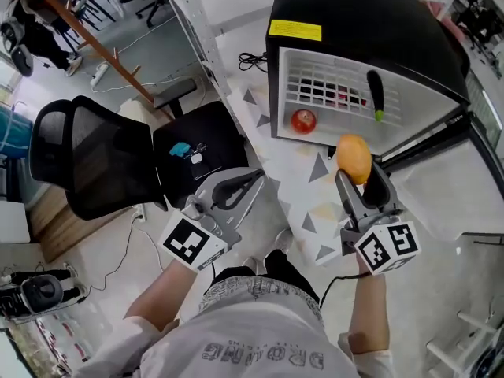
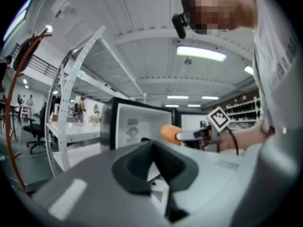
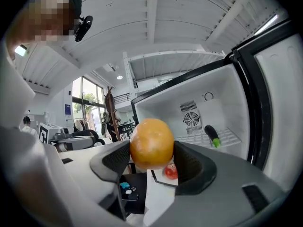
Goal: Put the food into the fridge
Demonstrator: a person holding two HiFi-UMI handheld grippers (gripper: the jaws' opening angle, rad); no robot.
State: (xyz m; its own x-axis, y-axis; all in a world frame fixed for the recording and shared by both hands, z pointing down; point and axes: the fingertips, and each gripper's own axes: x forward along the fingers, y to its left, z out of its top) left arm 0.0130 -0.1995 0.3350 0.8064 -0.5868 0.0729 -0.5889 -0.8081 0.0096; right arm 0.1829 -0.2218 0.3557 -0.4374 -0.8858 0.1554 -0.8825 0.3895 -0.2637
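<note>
Pinched in right gripper [image 1: 361, 181]: orange fruit [image 1: 353, 157], just outside open fridge [image 1: 354, 22]. Left gripper [image 1: 253, 181] pressed together, empty. Already inside: red fruit [image 1: 303, 120], dark vegetable [image 1: 376, 93]. Remaining, by judgement: orange fruit.

Open-plan office or lab: mesh office chair [image 1: 87, 160], metal racking [image 2: 70, 93], ceiling strip lights [image 2: 201, 53].

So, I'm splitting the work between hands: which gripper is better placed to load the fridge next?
Right. The right gripper clamps the orange fruit just in front of the open fridge. The left gripper is shut on nothing and sits further back, nearer the chair.
</note>
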